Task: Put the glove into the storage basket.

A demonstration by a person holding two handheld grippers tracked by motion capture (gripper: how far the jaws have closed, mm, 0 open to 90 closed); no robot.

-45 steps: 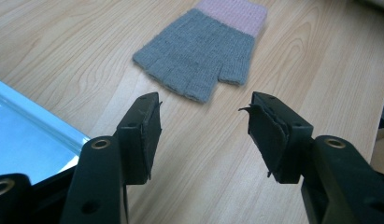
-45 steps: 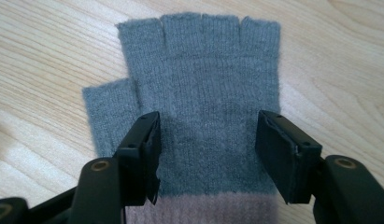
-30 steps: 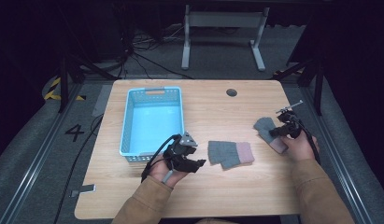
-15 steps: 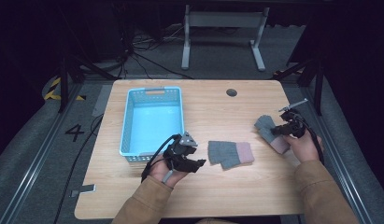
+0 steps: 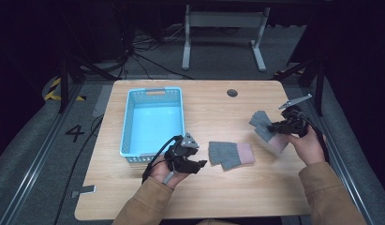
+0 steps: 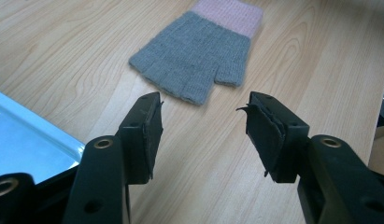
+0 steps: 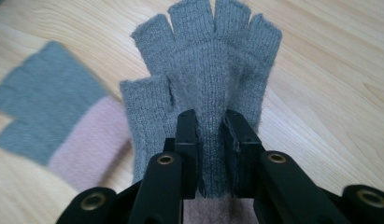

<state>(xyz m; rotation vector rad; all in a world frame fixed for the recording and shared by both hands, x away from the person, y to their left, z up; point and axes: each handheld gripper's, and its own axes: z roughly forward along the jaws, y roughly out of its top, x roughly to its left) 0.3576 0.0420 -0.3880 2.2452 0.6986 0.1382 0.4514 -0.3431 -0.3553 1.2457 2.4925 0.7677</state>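
The worktop (image 5: 213,197) carries a blue basket (image 5: 152,119) beside the left tool (image 5: 190,161). The second glove (image 5: 230,153) lies flat just ahead of this tool's empty, half-open jaws. The right tool (image 7: 209,126) pinches the first glove (image 7: 203,65) mid-palm, fingers hanging forward, probably for carrying.

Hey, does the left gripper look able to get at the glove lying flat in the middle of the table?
Probably yes. The left gripper is open, the flat glove lies just ahead on bare table, and nothing sits between them.
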